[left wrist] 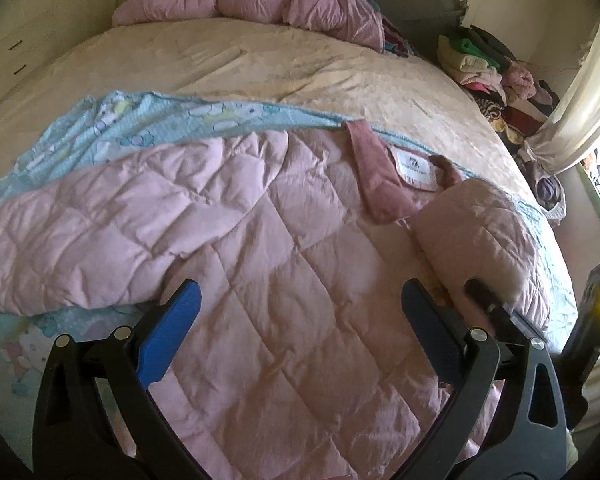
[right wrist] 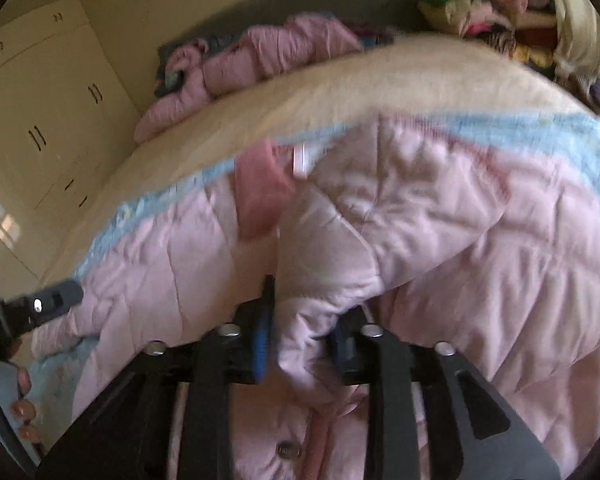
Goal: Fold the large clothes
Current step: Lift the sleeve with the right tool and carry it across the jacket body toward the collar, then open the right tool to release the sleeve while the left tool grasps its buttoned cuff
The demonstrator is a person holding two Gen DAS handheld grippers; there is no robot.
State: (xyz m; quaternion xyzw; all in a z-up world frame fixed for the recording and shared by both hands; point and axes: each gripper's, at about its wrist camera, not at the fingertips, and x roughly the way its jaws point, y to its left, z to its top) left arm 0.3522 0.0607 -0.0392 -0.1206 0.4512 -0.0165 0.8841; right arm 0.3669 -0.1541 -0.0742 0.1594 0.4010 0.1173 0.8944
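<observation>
A pink quilted jacket (left wrist: 260, 240) lies spread on the bed over a light blue cartoon blanket (left wrist: 160, 120). Its darker pink collar (left wrist: 376, 176) and white label (left wrist: 414, 166) face up. My left gripper (left wrist: 300, 292) hovers open just above the jacket's middle, with nothing between its blue pads. In the blurred right wrist view, my right gripper (right wrist: 304, 320) has a bunched fold of the jacket (right wrist: 460, 220) between its pads, which touch it on both sides. That fold is turned over toward the collar. One dark finger (left wrist: 484, 296) of the right gripper shows under the fold.
The cream bed sheet (left wrist: 260, 60) stretches beyond the jacket. A crumpled pink heap (left wrist: 260, 0) lies at the headboard. A pile of mixed clothes (left wrist: 488, 68) and a curtain (left wrist: 580, 100) stand at the right. Wardrobe doors (right wrist: 40, 120) are on the left. A person's fingers (right wrist: 22, 408) show at the lower left.
</observation>
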